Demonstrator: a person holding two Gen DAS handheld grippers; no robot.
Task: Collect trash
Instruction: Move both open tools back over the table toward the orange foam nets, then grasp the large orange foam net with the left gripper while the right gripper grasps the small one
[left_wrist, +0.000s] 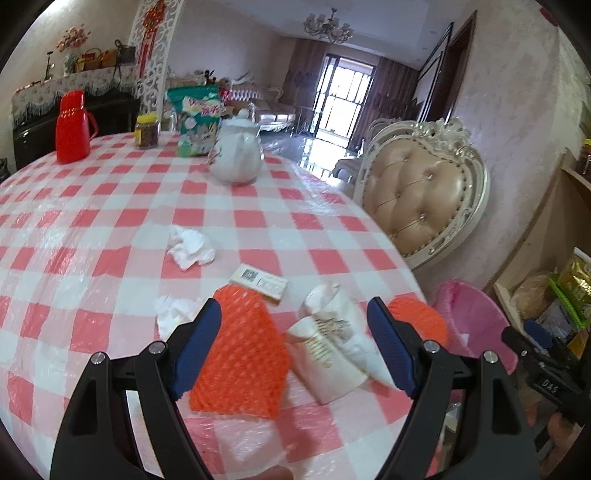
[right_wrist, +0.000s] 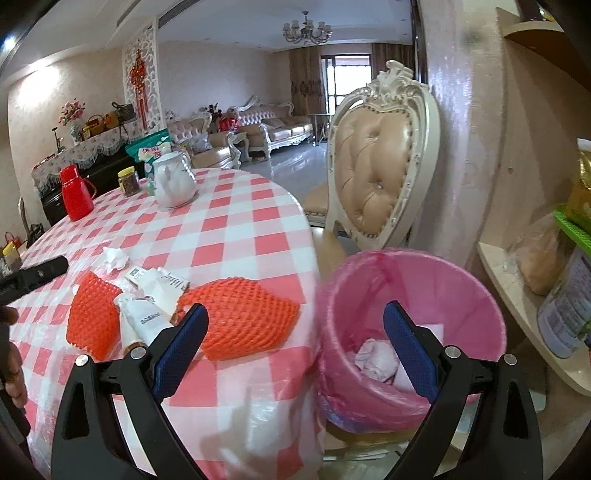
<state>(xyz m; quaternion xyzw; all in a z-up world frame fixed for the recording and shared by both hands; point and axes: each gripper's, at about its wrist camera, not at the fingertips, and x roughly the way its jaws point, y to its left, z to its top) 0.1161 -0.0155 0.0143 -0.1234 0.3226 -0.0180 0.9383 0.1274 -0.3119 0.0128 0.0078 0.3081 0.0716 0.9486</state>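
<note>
Left wrist view: looks forward and down along the left tool (left_wrist: 294, 321), close over the near edge of the round red-and-white checked tabletop (left_wrist: 110, 206), facing the far window

Right wrist view: from further right, along the right tool (right_wrist: 295, 325), straddling tabletop edge and pink plastic bin (right_wrist: 461, 295)

Shared: orange foam net sleeves (left_wrist: 240, 354) (right_wrist: 240, 317), white teapot (left_wrist: 238, 155) (right_wrist: 173, 182), bin (left_wrist: 469, 306), beige tufted chair (left_wrist: 417, 199) (right_wrist: 376, 166)

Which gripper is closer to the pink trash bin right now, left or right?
Right. The right gripper hangs at the table's edge, one of its fingers over the pink trash bin. The left gripper is above the table's trash, with the bin off to its right.
</note>
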